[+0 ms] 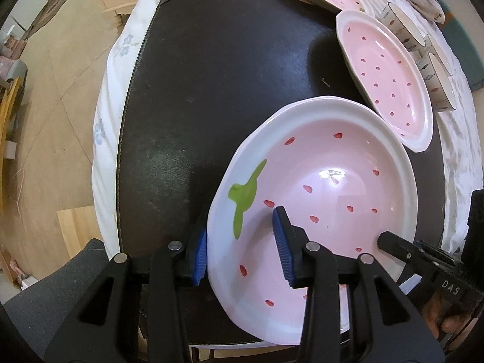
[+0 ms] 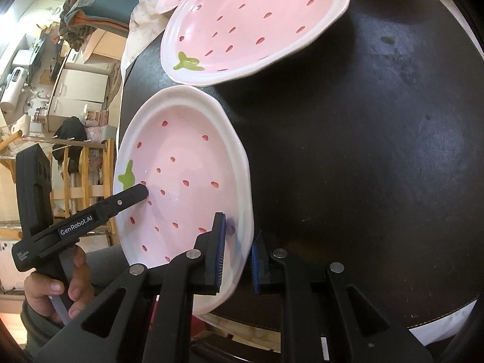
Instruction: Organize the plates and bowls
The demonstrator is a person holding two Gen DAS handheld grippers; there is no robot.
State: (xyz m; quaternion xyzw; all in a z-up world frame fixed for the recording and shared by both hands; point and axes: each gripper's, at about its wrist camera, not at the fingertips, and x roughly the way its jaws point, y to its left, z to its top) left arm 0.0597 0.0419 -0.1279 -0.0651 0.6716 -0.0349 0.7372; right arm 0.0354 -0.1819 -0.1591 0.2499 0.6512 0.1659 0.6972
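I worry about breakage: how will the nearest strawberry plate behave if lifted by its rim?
The strawberry plate looks like glazed ceramic, so probably stiff, fairly heavy and chip-prone. Its glossy rim may slip between the right gripper pads. With the left gripper straddling the opposite edge, it should tip less.

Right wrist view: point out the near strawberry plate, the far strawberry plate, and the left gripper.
near strawberry plate (image 2: 184, 166): right wrist view, pink centre.
far strawberry plate (image 2: 257, 15): right wrist view, pink centre.
left gripper (image 2: 142, 192): right wrist view, fingertip.
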